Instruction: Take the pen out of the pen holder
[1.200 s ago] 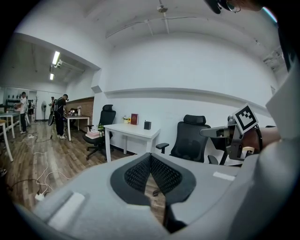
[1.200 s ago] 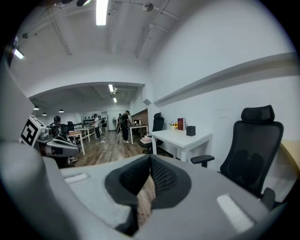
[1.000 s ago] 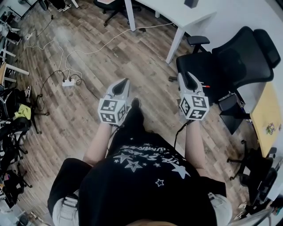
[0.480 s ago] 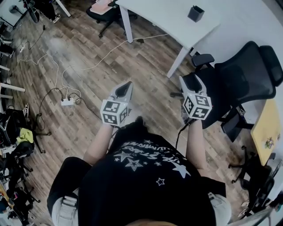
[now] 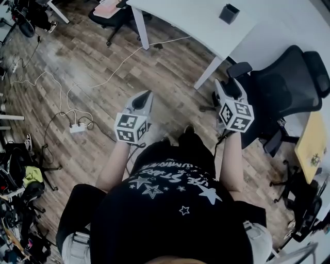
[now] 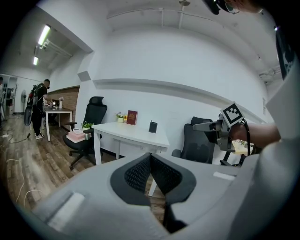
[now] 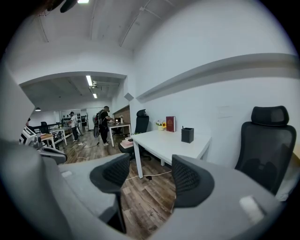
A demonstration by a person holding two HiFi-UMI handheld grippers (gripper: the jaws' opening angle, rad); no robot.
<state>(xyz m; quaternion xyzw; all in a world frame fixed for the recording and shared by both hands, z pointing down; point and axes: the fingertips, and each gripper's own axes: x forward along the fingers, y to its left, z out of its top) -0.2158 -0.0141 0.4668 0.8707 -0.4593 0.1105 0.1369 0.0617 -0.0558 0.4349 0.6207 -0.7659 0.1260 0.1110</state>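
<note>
The wooden floor (image 5: pixel 103 67) fills most of the head view, with a white desk (image 5: pixel 196 20) at twelve o'clock and a black office chair (image 5: pixel 289 77) at three o'clock of the frame. The person stands at six o'clock in a dark shirt (image 5: pixel 170 211) printed with stars, both forearms held out in front.

The left gripper (image 5: pixel 148 95) is at about ten o'clock of the shirt. Its own view shows the jaws of the left gripper (image 6: pixel 150 161) pressed together with nothing between them. The right gripper (image 5: pixel 232 85) is at about one o'clock of the shirt, just beside the chair. Its jaws have just been opening, and in the right gripper view they stand wide apart (image 7: pixel 145 180), with only floor showing in the gap.

The pen holder (image 5: pixel 229 13), a small dark square cup, stands on the desk, well apart from both grippers. It is at twelve o'clock of the right one and between one and two o'clock of the left. In the right gripper view the pen holder (image 7: pixel 187 135) is at about one o'clock of the gap. Any pen inside is too small to make out.
</note>
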